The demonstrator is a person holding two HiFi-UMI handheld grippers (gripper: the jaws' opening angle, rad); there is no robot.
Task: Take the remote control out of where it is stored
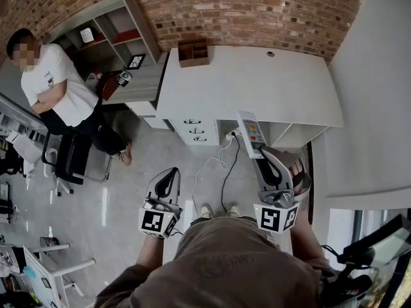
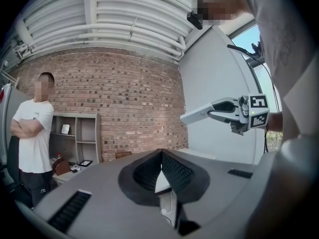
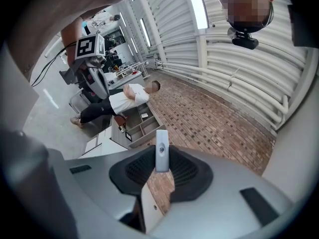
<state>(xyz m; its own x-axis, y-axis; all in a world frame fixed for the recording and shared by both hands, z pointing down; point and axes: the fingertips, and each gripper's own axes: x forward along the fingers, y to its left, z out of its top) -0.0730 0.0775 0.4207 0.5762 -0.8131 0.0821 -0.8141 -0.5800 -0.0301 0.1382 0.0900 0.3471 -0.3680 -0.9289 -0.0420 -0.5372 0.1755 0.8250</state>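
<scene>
My left claw (image 1: pixel 168 177) hangs low beside my leg, jaws pressed together on nothing. My right claw (image 1: pixel 264 156) is held out forward and higher, its jaws narrowly parted and clamped on the near end of the remote control (image 1: pixel 251 133). The remote juts away from me in the air, short of the white tabletop (image 1: pixel 295 88) and touching nothing else. I judge the taking-out done; at most, setting it down is left.

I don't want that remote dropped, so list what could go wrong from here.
The right gripper grips the remote control by one end only, most of it sticking out, so it may pivot or slip. It is in mid-air above the floor; a drop would land hard. The left gripper, shut and empty, gives no support.
</scene>
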